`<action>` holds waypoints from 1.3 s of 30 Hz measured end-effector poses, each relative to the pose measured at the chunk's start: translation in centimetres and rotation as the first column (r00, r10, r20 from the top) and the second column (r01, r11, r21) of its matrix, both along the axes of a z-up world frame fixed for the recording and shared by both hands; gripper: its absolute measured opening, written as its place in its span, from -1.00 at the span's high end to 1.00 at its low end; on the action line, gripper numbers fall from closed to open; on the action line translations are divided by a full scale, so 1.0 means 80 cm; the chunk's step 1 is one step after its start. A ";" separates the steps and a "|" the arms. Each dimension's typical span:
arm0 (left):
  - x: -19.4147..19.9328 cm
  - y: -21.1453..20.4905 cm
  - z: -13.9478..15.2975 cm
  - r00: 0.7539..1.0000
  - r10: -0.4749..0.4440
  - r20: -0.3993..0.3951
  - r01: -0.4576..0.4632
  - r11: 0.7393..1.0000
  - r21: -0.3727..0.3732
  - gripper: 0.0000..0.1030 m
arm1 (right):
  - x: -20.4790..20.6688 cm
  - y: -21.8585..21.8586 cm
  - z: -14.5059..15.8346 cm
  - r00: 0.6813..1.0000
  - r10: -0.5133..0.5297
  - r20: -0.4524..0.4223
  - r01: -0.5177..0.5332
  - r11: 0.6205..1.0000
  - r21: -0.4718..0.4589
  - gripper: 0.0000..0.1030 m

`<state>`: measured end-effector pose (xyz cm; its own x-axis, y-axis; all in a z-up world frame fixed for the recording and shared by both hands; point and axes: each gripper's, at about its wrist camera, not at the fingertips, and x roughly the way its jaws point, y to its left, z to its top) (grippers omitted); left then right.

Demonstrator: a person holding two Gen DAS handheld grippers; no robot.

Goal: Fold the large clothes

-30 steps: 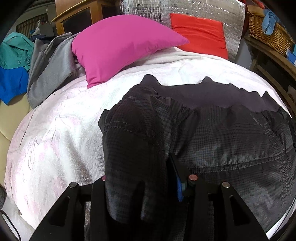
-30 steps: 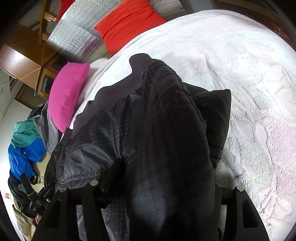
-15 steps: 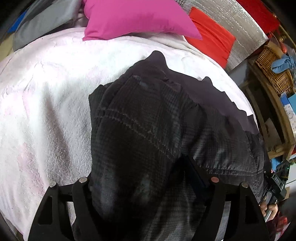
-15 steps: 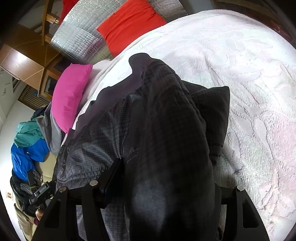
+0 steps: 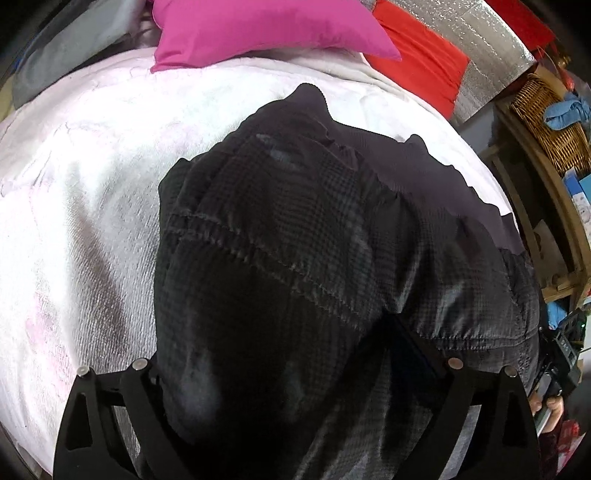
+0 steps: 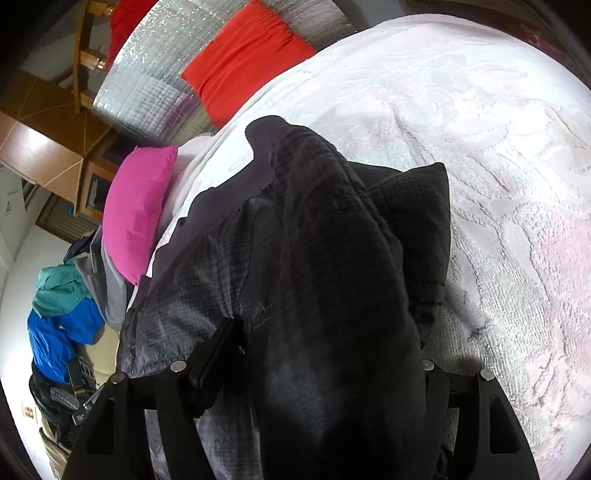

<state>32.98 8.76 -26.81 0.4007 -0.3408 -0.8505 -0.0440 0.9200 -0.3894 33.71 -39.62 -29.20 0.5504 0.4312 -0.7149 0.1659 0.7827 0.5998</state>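
Spreading wide in the left wrist view, the left gripper (image 5: 295,373) has just been opening its jaws, and a thick dark fold of the black checked jacket (image 5: 332,236) lies between them; the fabric bulges across the gap and hides the pads, yet the fingers stand well out to either side of the fold and do not appear to press it. In the right wrist view the right gripper (image 6: 303,369) has likewise been easing its jaws apart, with a bunched sleeve-like roll of the same jacket (image 6: 332,258) filling the space between the fingers; the left finger (image 6: 218,343) shows beside the cloth, while the right one is hidden behind it, so whether the pads bear on the fabric I cannot tell.

Outward from the jaws, the jacket lies spread on a white textured bedspread (image 5: 92,192), its plain dark lining showing along the far edge. One corner of the garment sticks out to the right over the bedspread (image 6: 498,166) in the right wrist view. Beyond the jacket, at the head of the bed, rest a pink pillow (image 5: 258,29) and a red pillow (image 5: 424,62), with a silver quilted panel (image 5: 491,48) behind them. A wicker basket (image 5: 546,122) sits on wooden furniture to the right, and grey, teal and blue garments (image 6: 62,302) are heaped off the left side of the bed
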 end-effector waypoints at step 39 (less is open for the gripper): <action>0.082 0.007 0.073 0.961 0.116 0.252 -0.127 0.992 0.027 0.43 | 0.069 0.011 0.069 0.977 -0.081 0.200 0.089 0.996 -0.032 0.38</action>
<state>39.55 9.34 -20.96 0.6381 -0.2421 -0.7309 -0.0630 0.9297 -0.3629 39.20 -38.77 -23.69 0.7161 0.3498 -0.6040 0.1137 0.7954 0.5954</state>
